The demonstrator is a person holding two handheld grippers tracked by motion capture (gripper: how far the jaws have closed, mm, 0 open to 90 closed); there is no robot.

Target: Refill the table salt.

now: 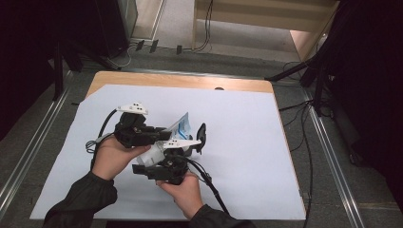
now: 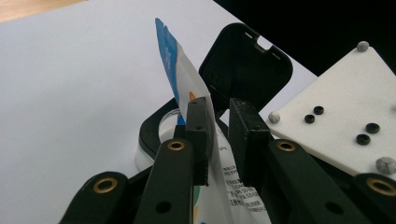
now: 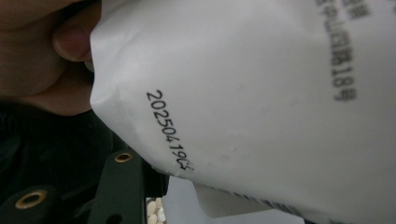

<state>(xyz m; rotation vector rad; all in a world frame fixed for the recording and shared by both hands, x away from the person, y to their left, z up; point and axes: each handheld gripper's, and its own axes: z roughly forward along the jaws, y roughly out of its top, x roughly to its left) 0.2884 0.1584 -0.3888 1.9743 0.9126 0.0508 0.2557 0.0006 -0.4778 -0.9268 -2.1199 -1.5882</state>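
The left gripper [image 2: 217, 135] pinches a pouch [image 2: 187, 79] above an open black-lidded container [image 2: 245, 60]; the right gripper [image 1: 164, 164], jaw spread unclear, shows the pouch's printed date.

A sheet [image 1: 247, 142] is spread on the desk [image 1: 180, 80]. Near the desk's front, left of centre, the pouch [image 1: 181, 126] is held between the left tongs [image 1: 164, 134] and the right tongs [image 1: 157, 167], above a container [image 2: 156, 133] whose lid [image 1: 201, 134] is raised at the right.

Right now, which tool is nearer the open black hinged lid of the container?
Left. Left tool, pinching the white-and-blue pouch, sits just before the lid; right tool sits lower.
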